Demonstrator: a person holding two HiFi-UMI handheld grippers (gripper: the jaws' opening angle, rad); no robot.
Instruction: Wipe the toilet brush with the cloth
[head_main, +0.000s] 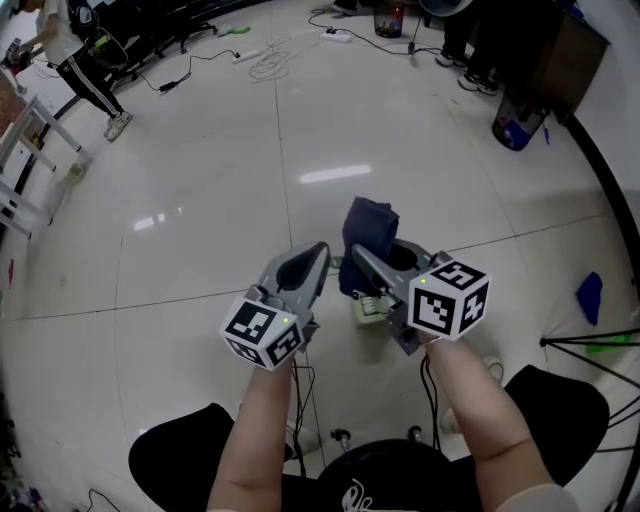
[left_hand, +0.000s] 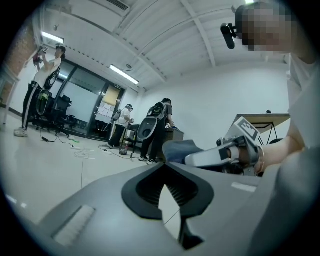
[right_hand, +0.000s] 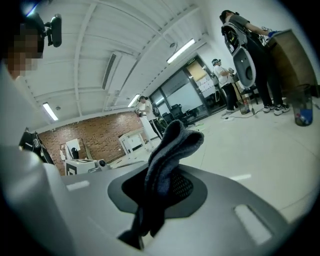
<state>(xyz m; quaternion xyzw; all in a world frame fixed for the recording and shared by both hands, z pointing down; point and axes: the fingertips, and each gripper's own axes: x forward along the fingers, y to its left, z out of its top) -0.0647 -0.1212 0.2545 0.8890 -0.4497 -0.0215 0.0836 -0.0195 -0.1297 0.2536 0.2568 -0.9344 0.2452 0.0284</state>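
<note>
My right gripper (head_main: 358, 262) has its fingers (right_hand: 240, 200) clamped on the cloth (right_hand: 169, 150). It's dark blue, thick and soft, and folded double. The rounded fold stands up past the fingertips, and a thin tail hangs down through the gap behind them.

My left gripper (left_hand: 163, 169) sits just beside it. Its fingers (left_hand: 95, 205) are together at the tips with nothing between them, and only floor shows through the opening behind. Both grippers hover over the pale, glossy floor (head_main: 200, 250), with their tips near each other.

Under the right gripper, a small whitish-green thing (head_main: 366, 308) sits on the floor, mostly covered by the fingers and the cloth. I can't tell if that's the brush, and no view shows a brush plainly.

Further out, a dark bin (head_main: 516, 128) stands far off to the right, and I can't make out what's in it. A second small container (head_main: 388, 18) sits at the top edge near loose cables (head_main: 268, 62). The frame cuts it off, so its contents are unclear too. A blue scrap (head_main: 590, 297) lies on the floor at far right.
</note>
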